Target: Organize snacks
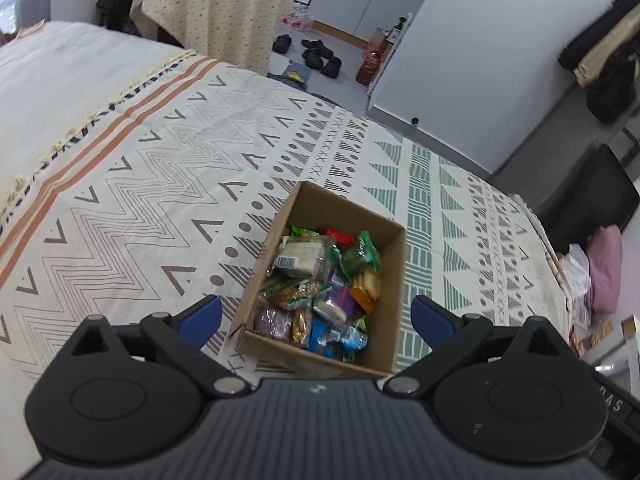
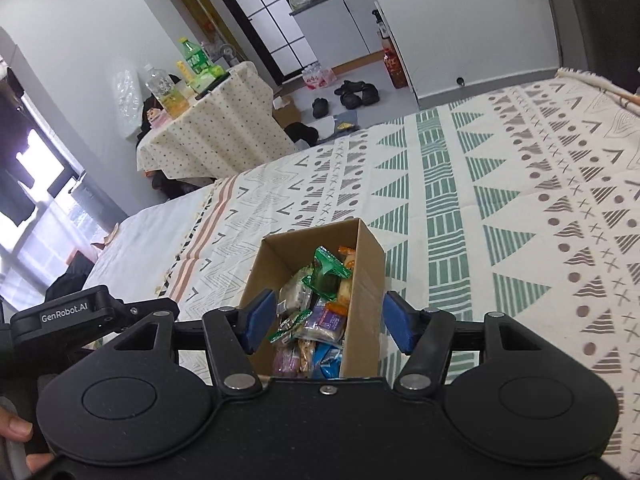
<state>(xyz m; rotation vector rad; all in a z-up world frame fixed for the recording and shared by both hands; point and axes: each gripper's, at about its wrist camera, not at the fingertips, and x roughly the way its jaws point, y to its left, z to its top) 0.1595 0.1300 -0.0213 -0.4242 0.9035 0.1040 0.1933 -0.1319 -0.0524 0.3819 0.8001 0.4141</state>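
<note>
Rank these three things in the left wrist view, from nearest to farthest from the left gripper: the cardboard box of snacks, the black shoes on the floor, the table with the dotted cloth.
Seen from the left gripper, whose jaws stand open:
1. Cardboard box of snacks, right ahead on the patterned bedspread.
2. Black shoes, on the floor past the bed's far edge.
3. Table with the dotted cloth, upper left; it looks slightly farther than the shoes, but that is close to call.

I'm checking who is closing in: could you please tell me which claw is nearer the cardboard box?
Right, probably. The right claw hangs over the cardboard box, hiding its near edge; the left claw sits back, with the whole box in view.
</note>
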